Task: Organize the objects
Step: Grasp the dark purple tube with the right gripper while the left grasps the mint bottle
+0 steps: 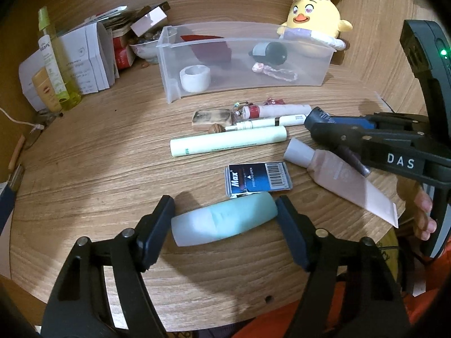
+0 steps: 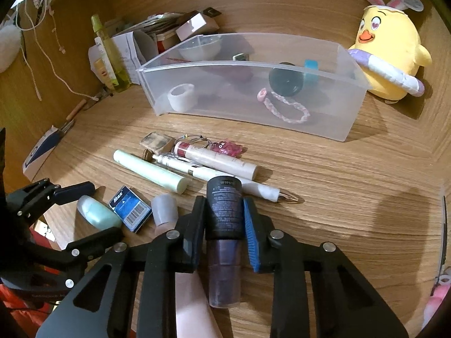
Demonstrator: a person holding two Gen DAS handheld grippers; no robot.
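Observation:
My left gripper (image 1: pixel 225 214) is open, its fingers on either side of a pale teal bottle (image 1: pixel 224 219) lying on the wooden table; it also shows in the right wrist view (image 2: pixel 98 212). My right gripper (image 2: pixel 224 214) is shut on a dark purple bottle with a black cap (image 2: pixel 224 219) and holds it above the table; the bottle shows in the left wrist view (image 1: pixel 349 152). A clear plastic bin (image 2: pixel 248 112) stands behind, holding a white tape roll (image 2: pixel 181 97), a dark jar (image 2: pixel 284 83) and a pink braided band (image 2: pixel 284 108).
Loose on the table: a blue Max staples box (image 1: pixel 258 178), a pink tube (image 1: pixel 338 180), a mint tube (image 1: pixel 228 142), a white pen (image 1: pixel 270 122), a red-capped tube (image 1: pixel 276 110) and an eraser (image 1: pixel 211 118). A yellow chick plush (image 2: pixel 391 56) sits right of the bin. Boxes and bottles (image 1: pixel 62 64) crowd the left.

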